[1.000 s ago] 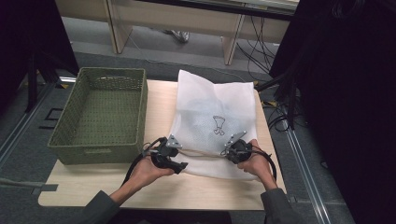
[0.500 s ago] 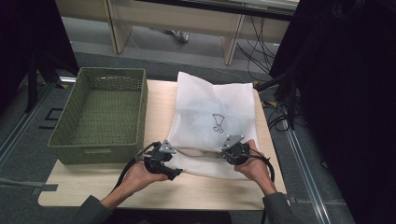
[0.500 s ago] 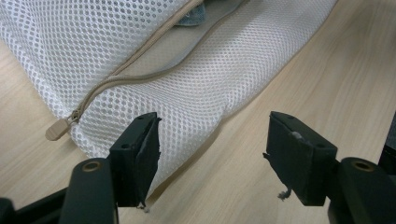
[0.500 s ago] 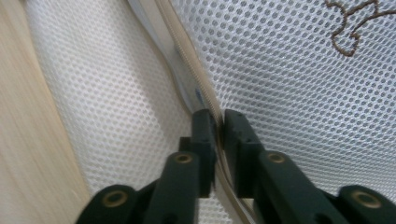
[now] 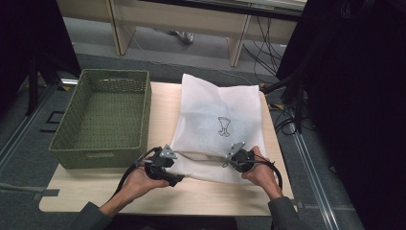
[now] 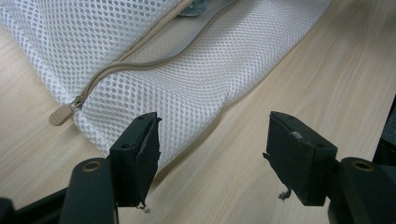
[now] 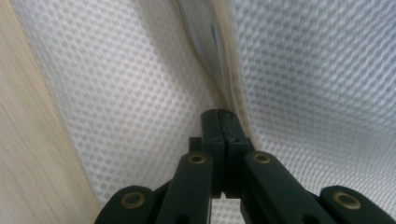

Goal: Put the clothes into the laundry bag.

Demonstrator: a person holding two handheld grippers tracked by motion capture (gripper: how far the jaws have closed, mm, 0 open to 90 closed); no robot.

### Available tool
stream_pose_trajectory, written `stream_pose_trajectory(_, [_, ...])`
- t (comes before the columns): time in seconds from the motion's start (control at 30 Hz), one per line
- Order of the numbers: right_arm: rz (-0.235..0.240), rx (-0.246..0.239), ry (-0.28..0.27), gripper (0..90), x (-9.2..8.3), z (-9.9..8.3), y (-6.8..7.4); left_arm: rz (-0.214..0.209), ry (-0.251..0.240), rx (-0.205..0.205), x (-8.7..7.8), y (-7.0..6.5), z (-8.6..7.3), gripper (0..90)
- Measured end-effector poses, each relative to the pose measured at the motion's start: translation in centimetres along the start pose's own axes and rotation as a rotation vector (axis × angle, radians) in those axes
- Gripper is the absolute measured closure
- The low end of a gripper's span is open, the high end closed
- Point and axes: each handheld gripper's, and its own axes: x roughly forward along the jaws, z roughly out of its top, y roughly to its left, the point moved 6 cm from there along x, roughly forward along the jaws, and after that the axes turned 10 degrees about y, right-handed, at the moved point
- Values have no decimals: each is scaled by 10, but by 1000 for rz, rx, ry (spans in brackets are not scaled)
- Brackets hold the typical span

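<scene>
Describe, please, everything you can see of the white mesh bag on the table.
The white mesh bag lies flat on the wooden table, right of the green basket. It is fine netting with a small dark print and a beige zipper, partly open, its pull at one corner. Something grey-blue shows inside. The right gripper is shut at the zipper edge; the left gripper stands open beside the corner.

We see the pale wooden table [image 5: 143, 196] evenly lit; darkness at three and nine o'clock; close mesh views slightly soft.
</scene>
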Motion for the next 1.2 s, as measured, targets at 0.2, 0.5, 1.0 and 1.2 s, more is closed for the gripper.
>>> stream_pose_trajectory(0.2, [26, 71, -84, 886, -15, -5, -8, 7, -1, -5, -6, 0, -7, 324])
stream_pose_trajectory(0.5, [65, 121, -153, 794, -28, -11, -6, 21, -22, -18, -18, -1, -16, 309])
stream_pose_trajectory(1.0, [111, 271, -344, 449, -45, -17, -12, 52, -98, -31, -37, 5, -30, 221])
stream_pose_trajectory(1.2, [133, 401, -388, 384, -54, -20, -9, 52, -144, -50, -43, 9, -34, 175])
